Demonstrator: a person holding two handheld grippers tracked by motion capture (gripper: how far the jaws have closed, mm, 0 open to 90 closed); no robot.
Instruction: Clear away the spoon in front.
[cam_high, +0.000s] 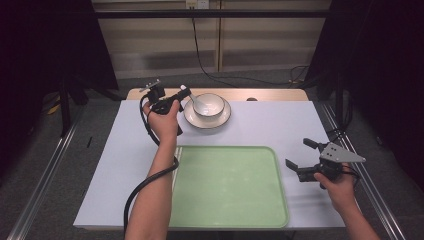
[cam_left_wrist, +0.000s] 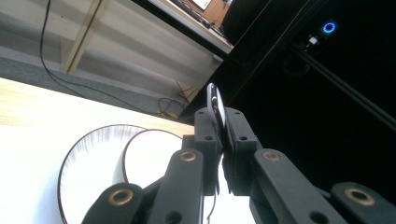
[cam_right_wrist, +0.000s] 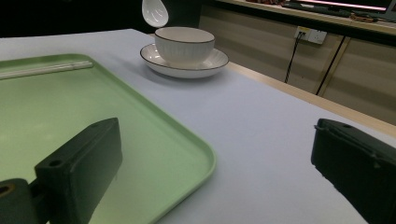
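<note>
**Spoon held above the bowl by the left gripper**

Spoon (cam_high: 196, 103) was white and glossy, with a rounded scoop and a short handle. The left gripper (cam_high: 183, 95) had its jaws closed tight on the handle, whose thin white edge stood up between them in the left gripper view (cam_left_wrist: 215, 103). The scoop hung over a white ribbed bowl (cam_high: 209, 105) with a dark rim, which sat on a matching saucer (cam_high: 221, 120) near the far edge of the pale table (cam_high: 280, 125). Nearer the person lay a green tray (cam_high: 230, 185), with pale chopsticks (cam_right_wrist: 44, 69) along its left edge. Nothing stood between spoon and bowl. The right gripper (cam_high: 301, 156) hovered right of the tray, well apart from the spoon, its jaws spread wide and holding nothing.
</note>
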